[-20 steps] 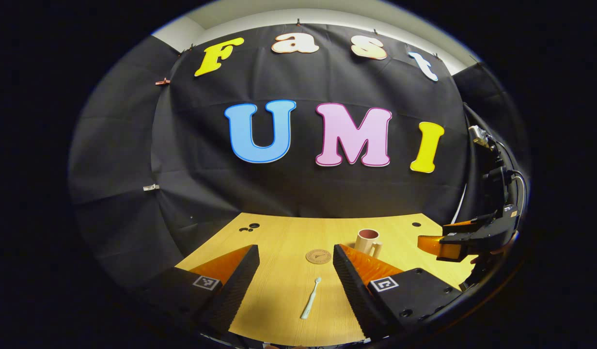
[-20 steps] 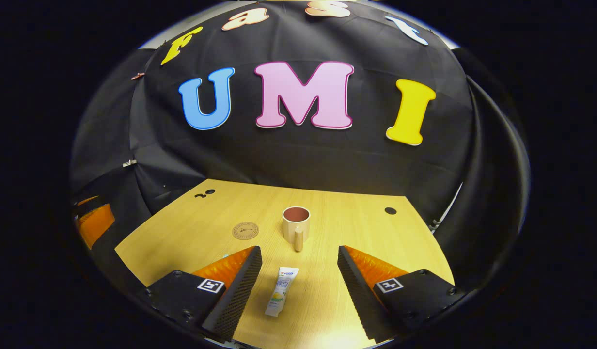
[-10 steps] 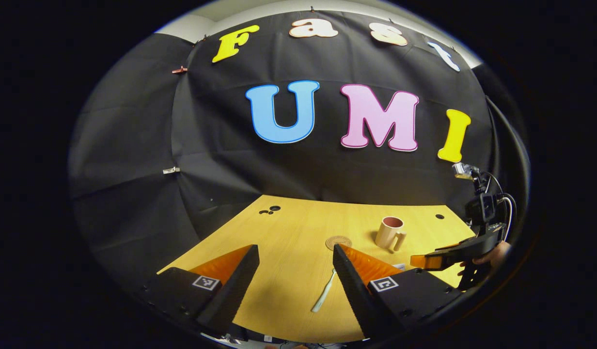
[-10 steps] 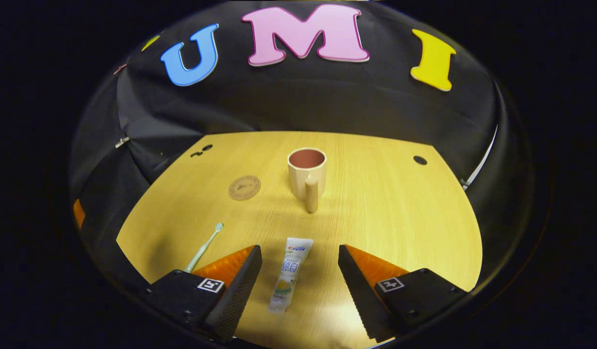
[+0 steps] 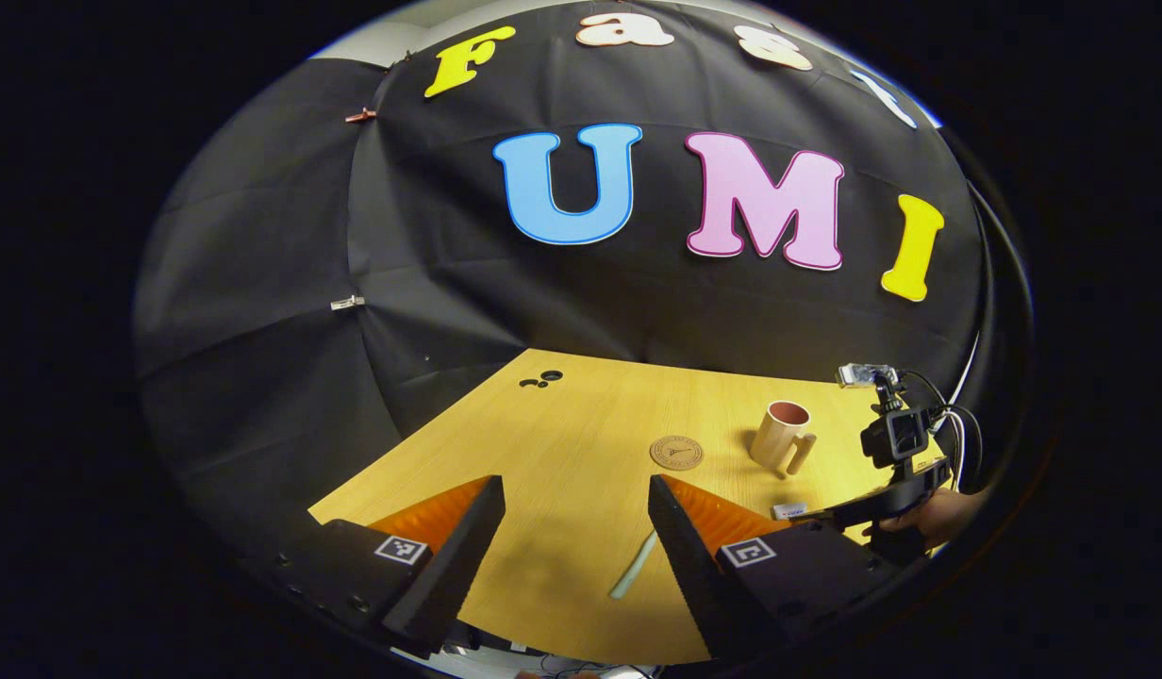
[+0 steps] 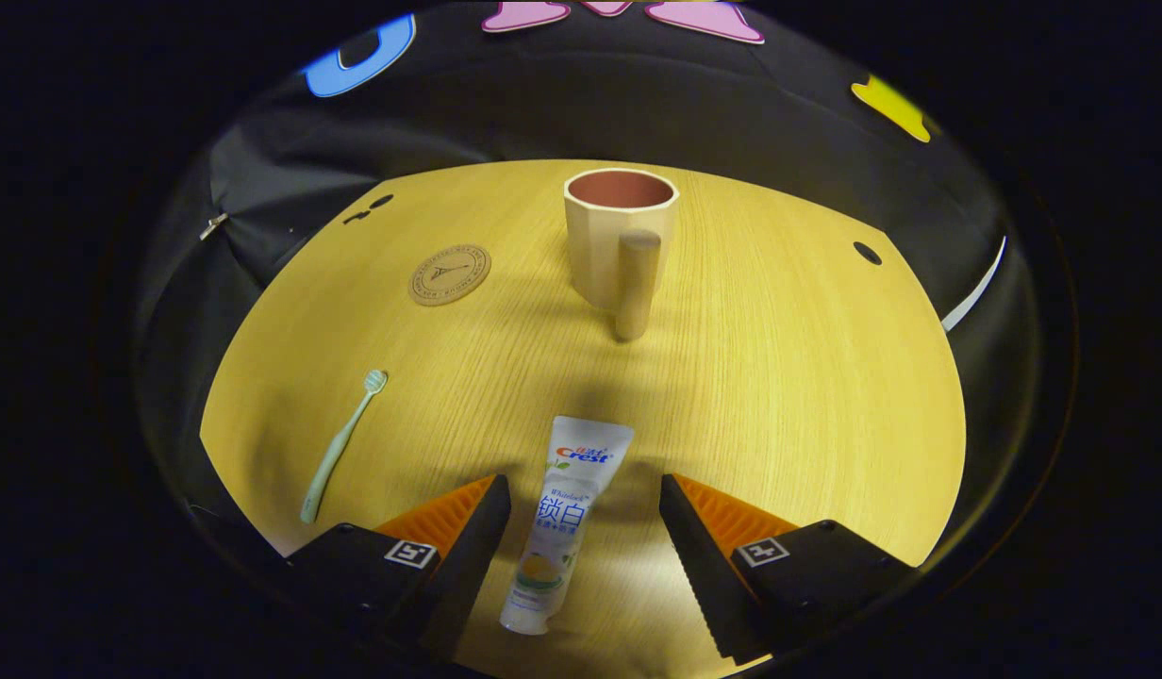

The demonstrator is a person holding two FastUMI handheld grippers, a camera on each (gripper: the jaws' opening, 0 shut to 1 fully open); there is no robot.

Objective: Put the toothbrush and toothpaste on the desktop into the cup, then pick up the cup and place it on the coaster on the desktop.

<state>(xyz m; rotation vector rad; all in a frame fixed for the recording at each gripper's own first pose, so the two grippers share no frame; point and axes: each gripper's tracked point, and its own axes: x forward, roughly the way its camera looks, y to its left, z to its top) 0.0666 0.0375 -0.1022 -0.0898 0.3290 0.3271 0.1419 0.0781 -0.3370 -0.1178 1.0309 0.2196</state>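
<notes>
Black-draped booth, light wooden desktop point(image 6: 779, 377) under both tools. Right gripper point(image 6: 586, 528) low over the wood, jaws spread wide, grasping nothing; white toothpaste tube point(image 6: 562, 519) lying flat between the fingers, cap end nearest the camera, touched by neither. Beyond the tube, upright beige cup with a reddish inside point(image 6: 621, 240), handle turned toward the tube. Left of the cup, round brown coaster point(image 6: 450, 274), bare on the wood. Nearer than the coaster and well left of the cup, pale green toothbrush point(image 6: 340, 448), flat, bristle end toward the coaster. Left gripper point(image 5: 575, 538) also spread wide and empty, raised above the desktop edge; toothbrush point(image 5: 635, 564) partly behind its right finger, coaster point(image 5: 676, 453) farther on, cup point(image 5: 782, 438) right of the coaster. Right of the cup, the right gripper point(image 5: 826, 514) held in a hand point(image 5: 939, 514), low over the desktop.
</notes>
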